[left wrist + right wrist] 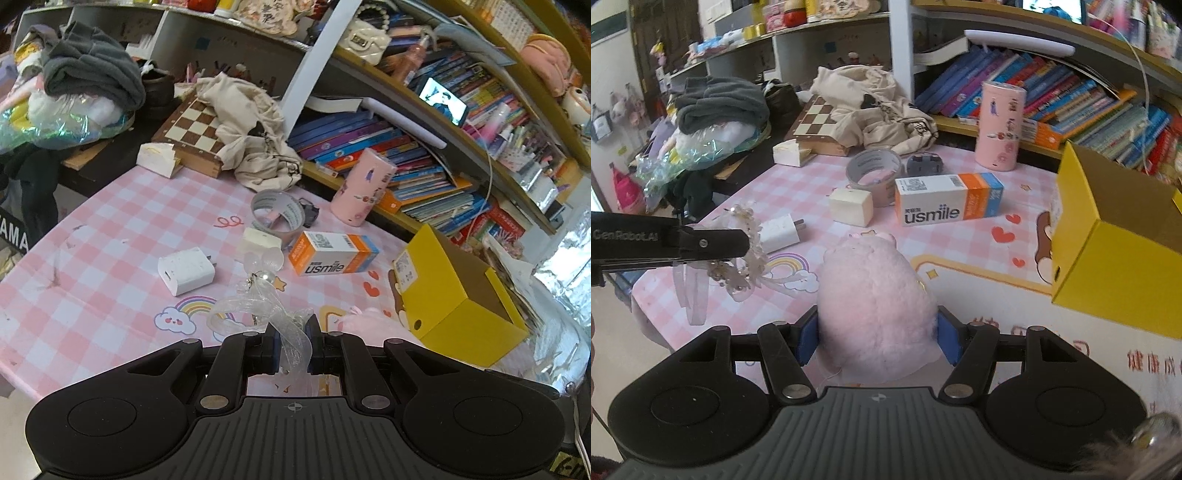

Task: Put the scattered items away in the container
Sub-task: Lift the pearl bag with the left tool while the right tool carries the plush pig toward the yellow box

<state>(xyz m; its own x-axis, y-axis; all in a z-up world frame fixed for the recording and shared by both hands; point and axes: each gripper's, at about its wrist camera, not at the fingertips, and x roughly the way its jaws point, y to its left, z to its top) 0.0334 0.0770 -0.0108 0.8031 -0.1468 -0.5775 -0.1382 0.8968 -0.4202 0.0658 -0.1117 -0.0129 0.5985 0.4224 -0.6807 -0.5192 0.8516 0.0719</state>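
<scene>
My left gripper (292, 341) is shut on a sheer ribbon hair accessory with pearls (258, 306), held just above the pink checked table (110, 229); it also shows in the right wrist view (738, 269) with the left gripper (742, 242) on it. My right gripper (877, 338) is shut on a pink plush toy (875, 299). The open yellow box (458, 299) stands at the right, also in the right wrist view (1115, 236). On the table lie a white charger (186, 271), a usmile box (332, 253), a tape roll (277, 214) and a white block (262, 240).
A pink cylinder (364, 186) stands at the shelf edge. A small dark gadget (923, 164) lies behind the tape. A chessboard (192, 129) under a beige cloth (255, 129), a clothes pile (92, 70) and a bookshelf (424, 158) line the back.
</scene>
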